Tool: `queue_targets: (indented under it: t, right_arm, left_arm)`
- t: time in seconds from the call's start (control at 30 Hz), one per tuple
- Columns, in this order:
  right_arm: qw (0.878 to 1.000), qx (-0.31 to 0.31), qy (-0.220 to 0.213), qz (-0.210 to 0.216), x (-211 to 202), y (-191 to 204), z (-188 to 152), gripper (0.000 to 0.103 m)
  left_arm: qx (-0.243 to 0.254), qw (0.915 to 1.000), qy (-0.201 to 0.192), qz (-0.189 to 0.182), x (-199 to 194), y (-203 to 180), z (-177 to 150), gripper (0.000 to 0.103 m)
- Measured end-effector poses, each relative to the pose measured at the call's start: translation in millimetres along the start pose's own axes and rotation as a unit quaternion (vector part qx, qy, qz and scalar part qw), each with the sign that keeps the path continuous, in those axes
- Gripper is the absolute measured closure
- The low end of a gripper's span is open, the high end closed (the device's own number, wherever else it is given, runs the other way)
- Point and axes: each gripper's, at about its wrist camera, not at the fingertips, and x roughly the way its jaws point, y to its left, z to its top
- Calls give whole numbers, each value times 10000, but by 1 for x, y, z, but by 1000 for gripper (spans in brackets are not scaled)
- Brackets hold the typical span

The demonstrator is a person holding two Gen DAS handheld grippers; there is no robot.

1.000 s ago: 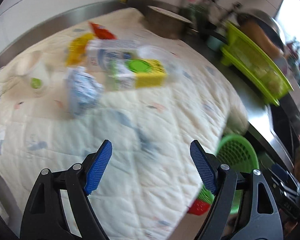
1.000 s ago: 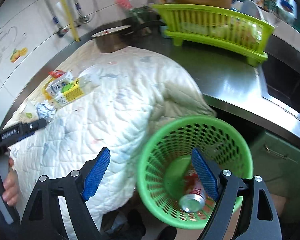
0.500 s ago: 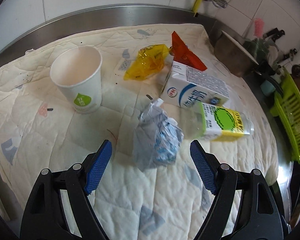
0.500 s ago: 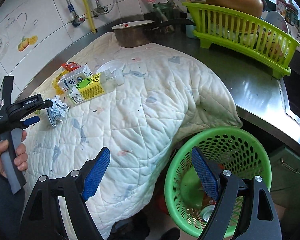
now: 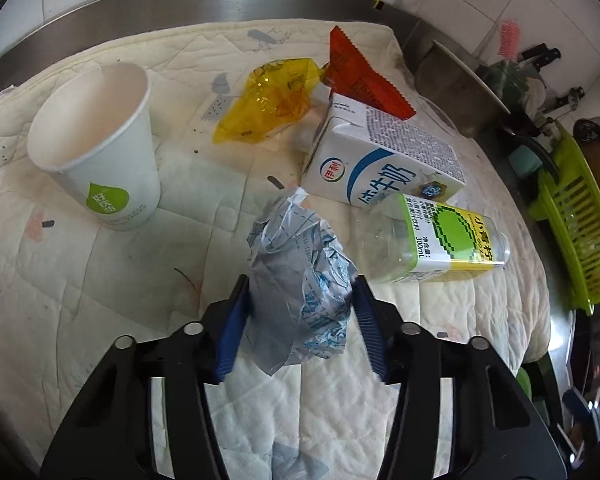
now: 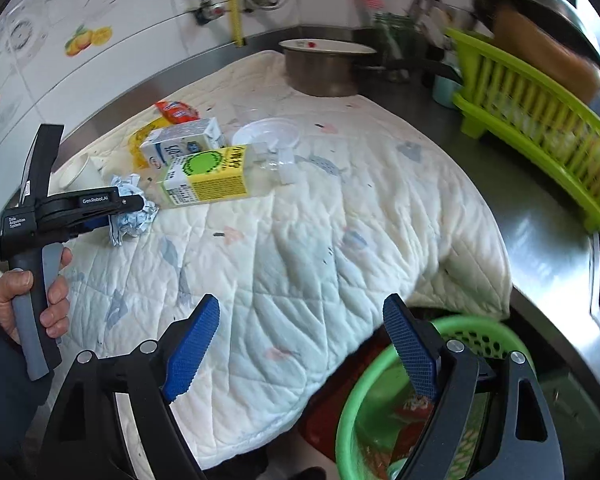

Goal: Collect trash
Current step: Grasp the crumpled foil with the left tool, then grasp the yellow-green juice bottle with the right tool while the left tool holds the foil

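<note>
A crumpled blue-and-white wrapper (image 5: 288, 240) lies on the quilted cloth (image 5: 100, 300). My left gripper (image 5: 300, 284) has a blue pad against each side of the wrapper, and its jaws are closing. Around it lie a paper cup (image 5: 96, 148), a yellow wrapper (image 5: 272, 100), a red wrapper (image 5: 360, 76), a milk carton (image 5: 384, 160) and a clear bottle (image 5: 440, 240). The right wrist view shows the left gripper (image 6: 136, 204) on the wrapper (image 6: 134, 222), held by a hand. My right gripper (image 6: 300, 308) hangs open over the cloth's near edge, holding nothing. The green basket (image 6: 480, 322) sits below at the lower right.
A metal pot (image 6: 324, 68) stands at the back of the steel counter. A lime dish rack (image 6: 540, 120) fills the right side. A clear plastic lid (image 6: 266, 136) lies behind the bottle. The basket holds some red trash. Tiled wall and pipes run behind.
My left gripper came forward and down onto the wrapper, and its jaws narrowed around it. My right gripper swung left, from above the basket to over the cloth's edge.
</note>
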Motion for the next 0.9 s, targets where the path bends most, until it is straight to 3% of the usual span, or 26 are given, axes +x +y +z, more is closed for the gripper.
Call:
queue_targets:
  t: [0.27,0.57,0.9]
  right_arm:
    - [9909,-1254,172,451,35,34,44,21]
    - [9651,-2466,346,815,83,63,100,20]
    - [9306,-3369,852,1146,141,87,131,19]
  left_arm:
    - [135,9989,-86,-433,-18,6,-4,61]
    - [123,9972,-58,-731,-46,34,-10,61]
    - [107,9961,-78,-877,-67,55,-18,61]
